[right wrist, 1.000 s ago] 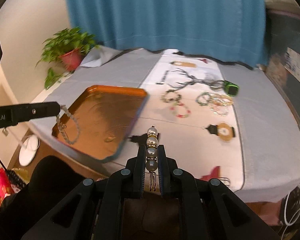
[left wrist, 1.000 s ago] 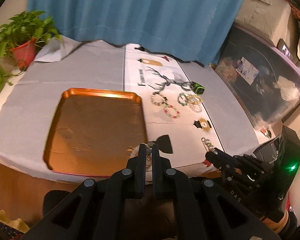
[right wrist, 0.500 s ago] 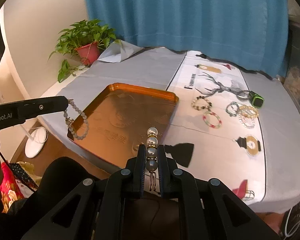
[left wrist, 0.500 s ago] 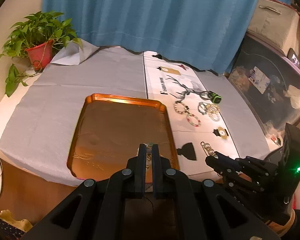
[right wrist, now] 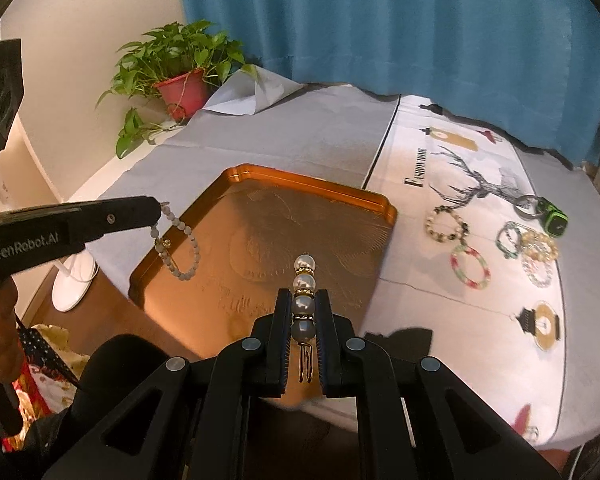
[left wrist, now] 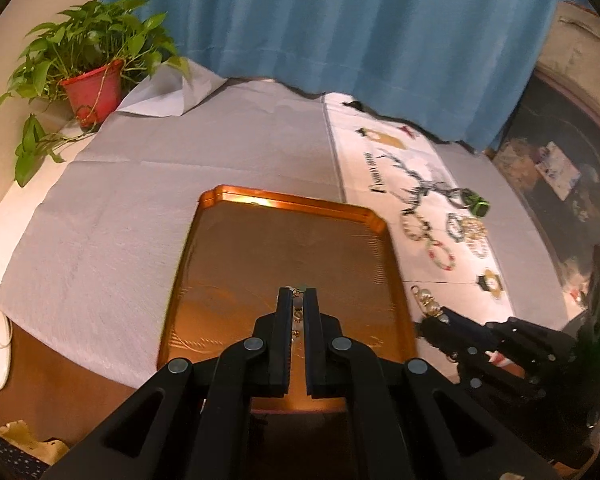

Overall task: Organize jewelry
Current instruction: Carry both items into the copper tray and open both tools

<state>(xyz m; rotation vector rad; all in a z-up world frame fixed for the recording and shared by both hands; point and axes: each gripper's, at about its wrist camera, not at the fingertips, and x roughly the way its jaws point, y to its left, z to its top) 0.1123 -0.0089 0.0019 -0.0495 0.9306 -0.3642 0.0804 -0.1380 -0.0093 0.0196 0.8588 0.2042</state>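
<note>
An orange tray [left wrist: 292, 208] [right wrist: 312, 188] lies on the grey tablecloth. My left gripper [left wrist: 298, 294] [right wrist: 158, 210] is shut on a grey bead bracelet [right wrist: 178, 246], which hangs above the tray's near left edge. My right gripper [right wrist: 303, 298] [left wrist: 422, 322] is shut on a pearl hair clip [right wrist: 304, 284] [left wrist: 426, 302], held over the tray's near right part. Several bead bracelets [right wrist: 470, 266] [left wrist: 442, 254] lie on the white runner to the right of the tray.
A green watch [right wrist: 554, 218] [left wrist: 476, 204] lies at the runner's far right. A potted plant [left wrist: 92, 88] [right wrist: 180, 88] stands at the table's far left corner. A blue curtain [left wrist: 340, 32] hangs behind. A dark cabinet [left wrist: 560, 168] stands to the right.
Both grippers have moved left and forward over the tray with their pieces still held. The tray now sits centred in both views.
</note>
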